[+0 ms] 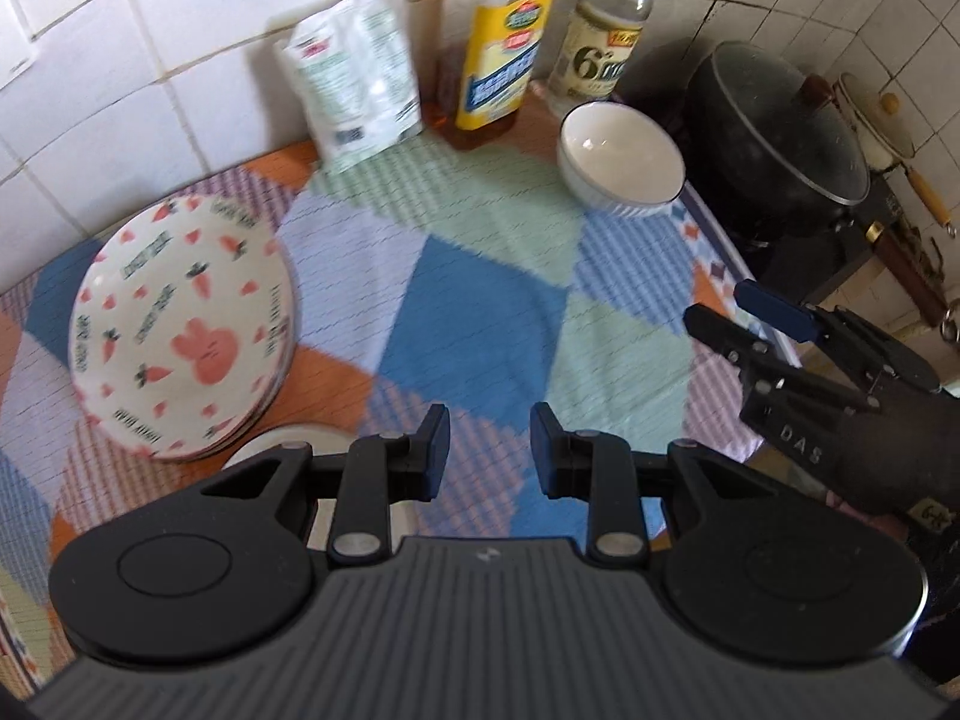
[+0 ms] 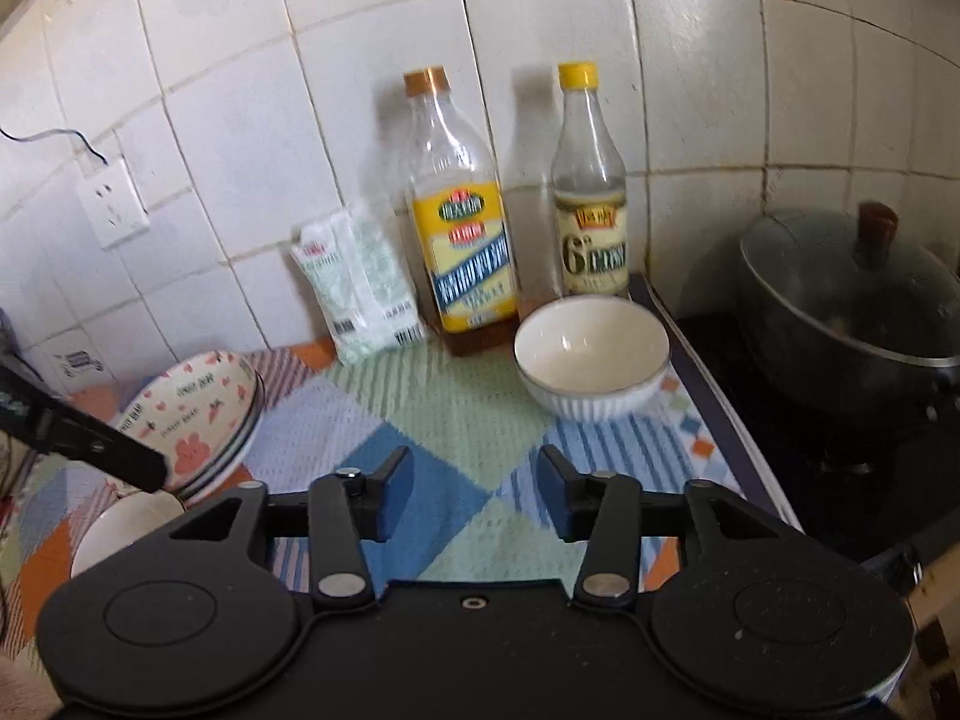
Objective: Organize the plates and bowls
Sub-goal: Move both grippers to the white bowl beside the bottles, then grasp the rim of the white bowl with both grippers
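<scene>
My right gripper (image 2: pixel 474 495) hangs above the worktop (image 2: pixel 456 408) with its jaws apart and nothing between them; my left gripper (image 1: pixel 490 450) is likewise parted and empty, over the patchwork mat (image 1: pixel 480 300) that covers the worktop.

Taking the white ribbed bowl (image 2: pixel 591 360) as landmark: it stands upright on the mat, ahead of the right gripper and slightly to its right, well apart from the fingertips; just behind it against the tiled wall (image 2: pixel 240 120) stand the clear vinegar bottle (image 2: pixel 588 204) and, to that bottle's left, the yellow-labelled oil bottle (image 2: pixel 462 222), with a white packet (image 2: pixel 360 288) further left; to the bowl's right a lidded dark pot (image 2: pixel 852 300) sits on the stove.

Far to the bowl's left lies the stack of rabbit-print plates (image 1: pixel 180 330), close to the left gripper; a second white bowl (image 2: pixel 126 528) sits nearer me than the stack, partly hidden under that gripper.

Judgement: the right gripper is the nearer to the ribbed bowl; a round bowl has no long axis, so the approach turns on meeting its near rim; the bottles directly behind leave little overshoot.
</scene>
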`<state>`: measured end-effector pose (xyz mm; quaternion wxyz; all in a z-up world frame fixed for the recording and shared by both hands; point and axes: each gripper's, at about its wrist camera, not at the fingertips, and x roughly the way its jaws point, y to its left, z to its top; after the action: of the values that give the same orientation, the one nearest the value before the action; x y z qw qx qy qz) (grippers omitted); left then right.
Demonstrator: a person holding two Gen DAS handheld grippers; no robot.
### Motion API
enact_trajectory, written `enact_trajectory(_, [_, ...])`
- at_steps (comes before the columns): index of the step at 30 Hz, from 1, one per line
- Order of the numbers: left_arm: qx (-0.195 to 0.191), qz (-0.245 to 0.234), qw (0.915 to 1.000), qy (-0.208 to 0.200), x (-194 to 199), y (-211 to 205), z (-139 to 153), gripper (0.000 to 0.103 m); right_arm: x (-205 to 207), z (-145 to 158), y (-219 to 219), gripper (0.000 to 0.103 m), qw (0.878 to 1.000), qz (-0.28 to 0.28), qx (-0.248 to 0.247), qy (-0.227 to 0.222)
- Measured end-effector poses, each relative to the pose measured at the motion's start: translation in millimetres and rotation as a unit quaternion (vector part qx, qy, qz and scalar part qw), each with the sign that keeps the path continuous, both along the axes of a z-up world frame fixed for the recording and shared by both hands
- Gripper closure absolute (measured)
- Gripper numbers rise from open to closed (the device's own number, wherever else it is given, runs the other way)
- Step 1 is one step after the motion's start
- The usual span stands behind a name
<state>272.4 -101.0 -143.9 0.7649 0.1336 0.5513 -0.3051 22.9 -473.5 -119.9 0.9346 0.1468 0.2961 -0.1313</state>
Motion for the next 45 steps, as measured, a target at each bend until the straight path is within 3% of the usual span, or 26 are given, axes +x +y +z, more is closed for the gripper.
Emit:
enact_trajectory(5, [-0.012, 0.008, 0.9997, -0.020, 6, -37, -1, 0.074, 7, -11, -32, 0.045, 1.000, 0.026, -0.006, 0.001])
enact_trajectory(10, [-0.032, 0.035, 0.9984, -0.032, 18, -68, -16, 0.072, 21, -33, -58, 0.035, 0.998, 0.047, -0.016, 0.027])
enact_trajectory(16, [-0.015, 0.023, 0.9982, -0.053, 34, -98, -31, 0.060, 38, -53, -81, 0.034, 0.995, 0.085, -0.034, 0.039])
enact_trajectory(23, [-0.031, 0.061, 0.9977, 0.003, 69, -116, -59, 0.052, 62, -77, -101, 0.027, 0.991, 0.118, -0.020, 0.067])
enact_trajectory(25, [-0.035, 0.066, 0.9970, 0.017, 77, -119, -70, 0.052, 70, -85, -106, 0.018, 0.988, 0.132, -0.009, 0.077])
enact_trajectory(29, [-0.052, 0.079, 0.9954, 0.011, 89, -127, -87, 0.052, 81, -96, -111, 0.013, 0.987, 0.142, -0.028, 0.073])
enact_trajectory(34, [-0.091, 0.105, 0.9901, -0.021, 100, -137, -103, 0.052, 94, -108, -120, 0.013, 0.988, 0.132, -0.016, 0.080])
enact_trajectory(40, [-0.101, 0.089, 0.9904, -0.033, 105, -159, -109, 0.052, 105, -114, -119, 0.013, 0.986, 0.147, -0.035, 0.070])
enact_trajectory(45, [-0.092, 0.117, 0.9889, 0.003, 116, -169, -126, 0.053, 112, -113, -130, 0.011, 0.990, 0.125, -0.021, 0.057])
